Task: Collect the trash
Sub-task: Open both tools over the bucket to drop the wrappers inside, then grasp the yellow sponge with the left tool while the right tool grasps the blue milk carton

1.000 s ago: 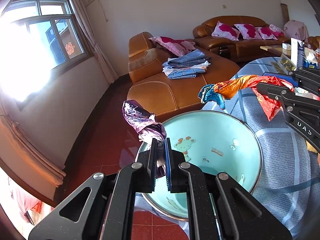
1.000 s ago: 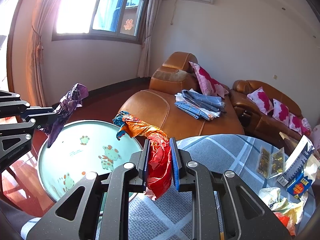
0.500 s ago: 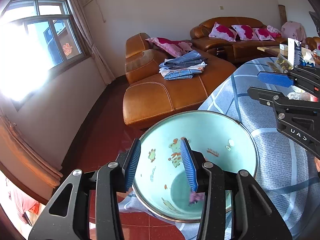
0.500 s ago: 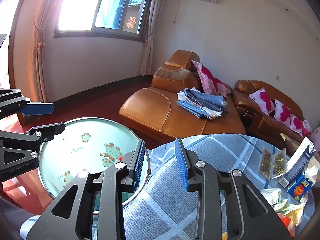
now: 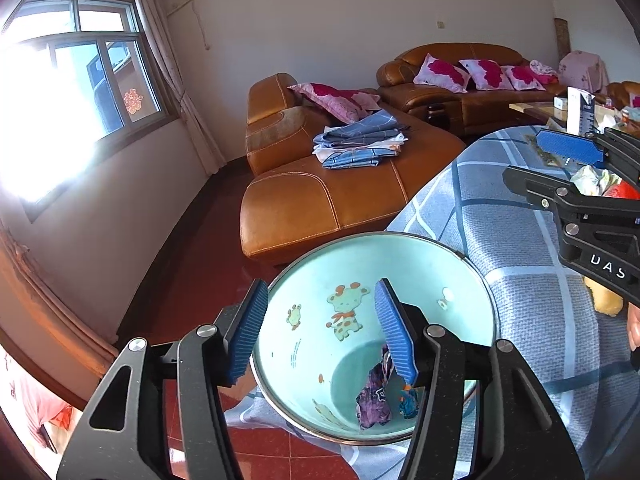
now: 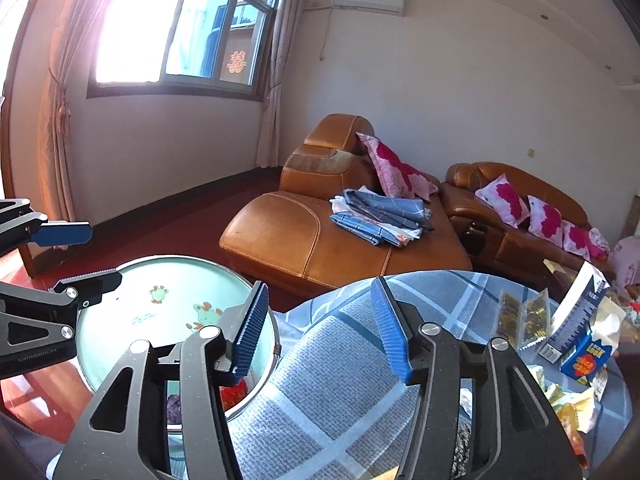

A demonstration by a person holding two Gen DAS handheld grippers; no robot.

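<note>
Below opening left hand-held gripper (image 5: 324,330), purple wrapper (image 5: 374,398) in basin (image 5: 476,280)

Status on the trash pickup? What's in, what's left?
Done: a purple wrapper and a red one lie in the green basin. In hand: nothing; left gripper and right gripper are opening, empty. Left: wrappers and small boxes on the table.

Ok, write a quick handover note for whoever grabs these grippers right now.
Left gripper: jaws opening, nothing between them, over the basin.
Right gripper: jaws opening, empty, over the checked tablecloth beside the basin.
Done: purple wrapper and a red-orange wrapper lie in the basin.
Left: wrappers and boxes piled at the table's far right.
</note>
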